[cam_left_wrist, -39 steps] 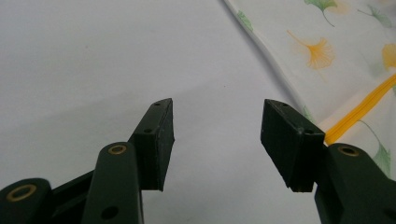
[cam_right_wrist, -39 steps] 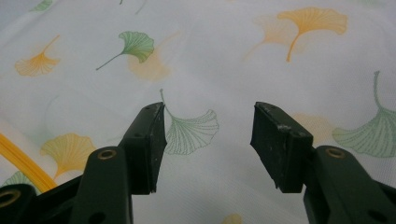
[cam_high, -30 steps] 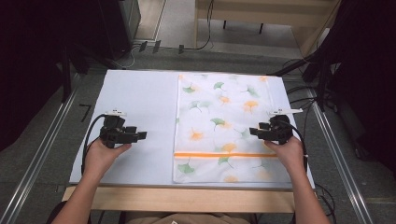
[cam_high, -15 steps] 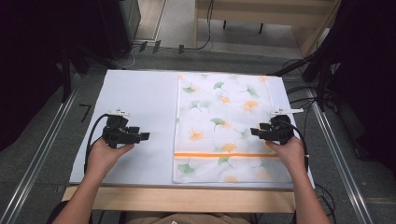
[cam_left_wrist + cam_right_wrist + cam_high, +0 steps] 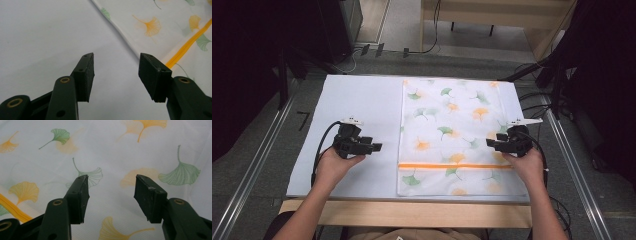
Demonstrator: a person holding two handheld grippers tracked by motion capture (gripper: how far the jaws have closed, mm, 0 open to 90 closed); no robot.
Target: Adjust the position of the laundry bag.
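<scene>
While the left tool (image 5: 116, 75) gapes empty beside the cloth's (image 5: 160, 22) edge, the right tool (image 5: 111, 197) hovers open over it.

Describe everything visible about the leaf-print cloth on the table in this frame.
The cloth is a white rectangle of thin fabric printed with green and orange ginkgo leaves. An orange stripe crosses it near the person's edge. It lies flat and smooth on the right half of the pale table top, long side running away from the person. The right gripper hovers at its right edge with jaws open; the left gripper stands just off its left edge over bare table, jaws open. Neither visibly grips it.
</scene>
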